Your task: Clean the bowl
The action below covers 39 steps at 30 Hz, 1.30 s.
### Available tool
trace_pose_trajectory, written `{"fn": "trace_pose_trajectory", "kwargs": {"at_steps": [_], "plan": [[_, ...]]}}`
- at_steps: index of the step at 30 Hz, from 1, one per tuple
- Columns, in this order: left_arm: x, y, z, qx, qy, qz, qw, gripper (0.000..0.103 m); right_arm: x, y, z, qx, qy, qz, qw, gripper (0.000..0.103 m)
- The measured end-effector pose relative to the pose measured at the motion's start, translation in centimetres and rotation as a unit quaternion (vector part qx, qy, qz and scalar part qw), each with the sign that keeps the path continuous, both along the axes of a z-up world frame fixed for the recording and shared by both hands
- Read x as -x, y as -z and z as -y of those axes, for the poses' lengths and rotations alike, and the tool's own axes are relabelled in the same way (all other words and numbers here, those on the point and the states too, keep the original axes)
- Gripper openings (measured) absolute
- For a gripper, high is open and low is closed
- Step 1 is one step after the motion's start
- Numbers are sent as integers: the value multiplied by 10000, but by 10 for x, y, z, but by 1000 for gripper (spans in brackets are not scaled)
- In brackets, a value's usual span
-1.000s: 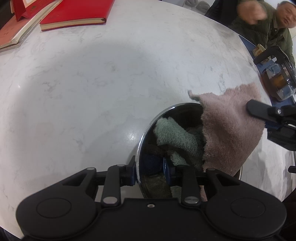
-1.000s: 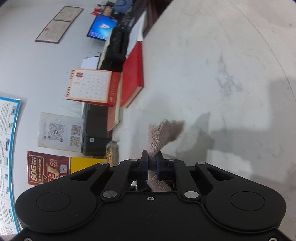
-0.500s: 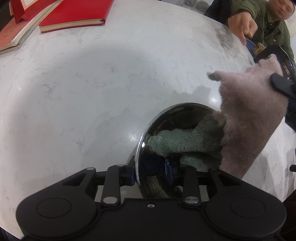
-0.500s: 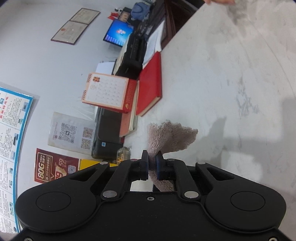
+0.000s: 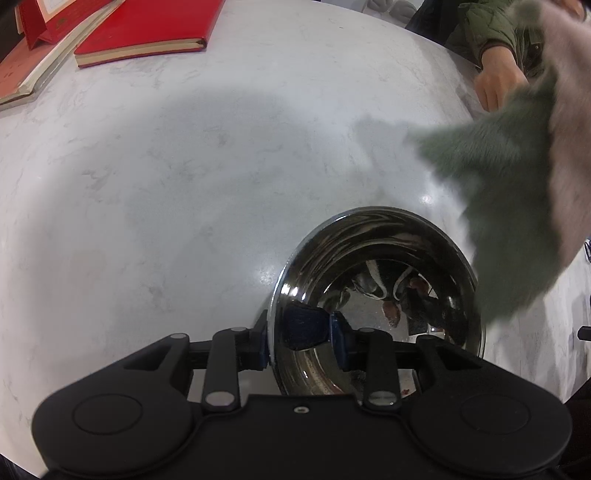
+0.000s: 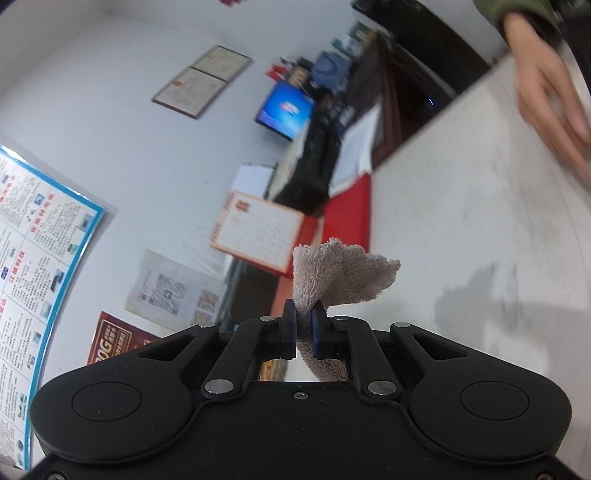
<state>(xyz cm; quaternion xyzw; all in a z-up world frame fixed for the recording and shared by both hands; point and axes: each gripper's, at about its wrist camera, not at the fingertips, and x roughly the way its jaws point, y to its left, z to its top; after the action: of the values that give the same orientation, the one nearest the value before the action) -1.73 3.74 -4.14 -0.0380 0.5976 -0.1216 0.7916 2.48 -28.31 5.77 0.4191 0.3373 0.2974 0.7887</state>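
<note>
The left gripper has its fingers clamped on the near rim of the steel bowl, one pad outside the wall and one inside, pinning the bowl to the marble counter. The right gripper is closed tight on a pinch of the fluffy cloth, which hangs in the air to the bowl's right, clear of it; its green side is blurred, so I can't be sure how it hangs.

Only a small fold of the cloth is pinched, so a quick swing could pull it free. The rim grip is narrow too; a hard push from the cloth could tip or skid the shiny bowl.

Farther out, red books lie well apart at the far edge. Another person's hand rests on the counter beyond the cloth, close to its path.
</note>
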Motion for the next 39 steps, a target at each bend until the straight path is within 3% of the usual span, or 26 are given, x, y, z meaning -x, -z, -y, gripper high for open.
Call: {"fn": "trace_pose_trajectory", "kwargs": {"at_steps": [4, 8, 15, 22, 30, 33, 39], "plan": [[0, 1, -1, 25, -15, -1, 10000, 31, -4, -16, 1, 348, -19, 277, 9990, 8], [-1, 0, 0, 67, -46, -22, 10000, 31, -3, -13, -15, 782, -307, 342, 9959, 8], [-3, 0, 1, 68, -31, -54, 10000, 31, 10, 50, -73, 1326, -1211, -366, 9831, 8], [-2, 0, -1, 80, -2, -50, 10000, 31, 33, 59, -95, 1816, -1682, -443, 9679, 10], [-6, 5, -5, 124, 14, -51, 9999, 31, 54, 50, -128, 2829, -2143, -112, 9349, 37], [-5, 4, -4, 128, 25, -50, 9999, 31, 54, 46, -127, 2881, -2134, -91, 9335, 42], [-4, 4, -4, 135, 52, -52, 9999, 31, 53, 28, -111, 2760, -1698, 16, 9460, 50]]}}
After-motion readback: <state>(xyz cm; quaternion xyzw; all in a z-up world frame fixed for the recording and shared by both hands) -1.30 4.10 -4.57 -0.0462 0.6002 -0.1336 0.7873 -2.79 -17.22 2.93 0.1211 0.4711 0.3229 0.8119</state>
